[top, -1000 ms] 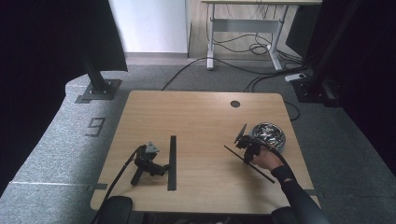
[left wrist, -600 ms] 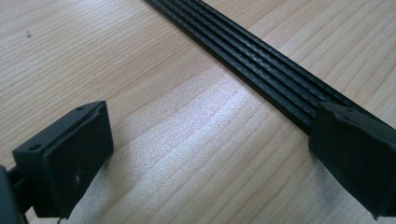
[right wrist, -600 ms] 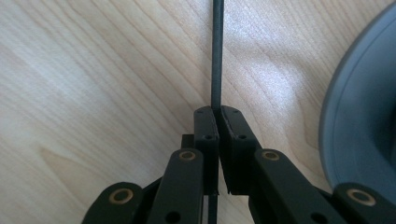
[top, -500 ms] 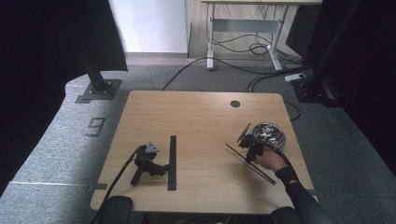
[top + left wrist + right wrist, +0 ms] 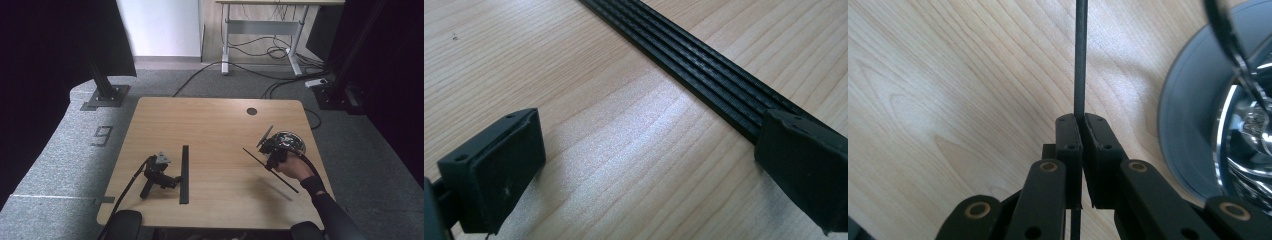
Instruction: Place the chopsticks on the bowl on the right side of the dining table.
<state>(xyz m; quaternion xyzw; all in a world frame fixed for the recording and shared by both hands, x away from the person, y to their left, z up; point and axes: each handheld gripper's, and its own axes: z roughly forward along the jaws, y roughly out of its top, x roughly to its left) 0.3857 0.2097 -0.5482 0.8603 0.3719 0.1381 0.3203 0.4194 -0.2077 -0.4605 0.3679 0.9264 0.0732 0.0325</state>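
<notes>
A long flat black ribbed strip (image 5: 184, 174) lies on the wooden table (image 5: 210, 120), front left. My left gripper (image 5: 170, 179) rests on the table beside it, no hand on it. In the left gripper view it (image 5: 644, 165) is open, and the strip (image 5: 694, 65) runs under its right jaw. At the right, a hand holds my right gripper (image 5: 272, 152) above the table, shut on a second thin black strip (image 5: 254, 157) that slants across it. Seen from the right gripper view, the right gripper (image 5: 1081, 125) pinches that strip (image 5: 1080, 60) edge-on.
A round shiny object on a dark disc (image 5: 292, 141) sits at the table's right edge, close beside the right gripper (image 5: 1228, 110). A dark cable hole (image 5: 251, 111) is at the table's back. A black stand base (image 5: 105, 92) and floor cables lie beyond.
The right hand has lifted a little with the thin strip still pinched in its jaws. The left gripper and the strip beside it have not moved.
</notes>
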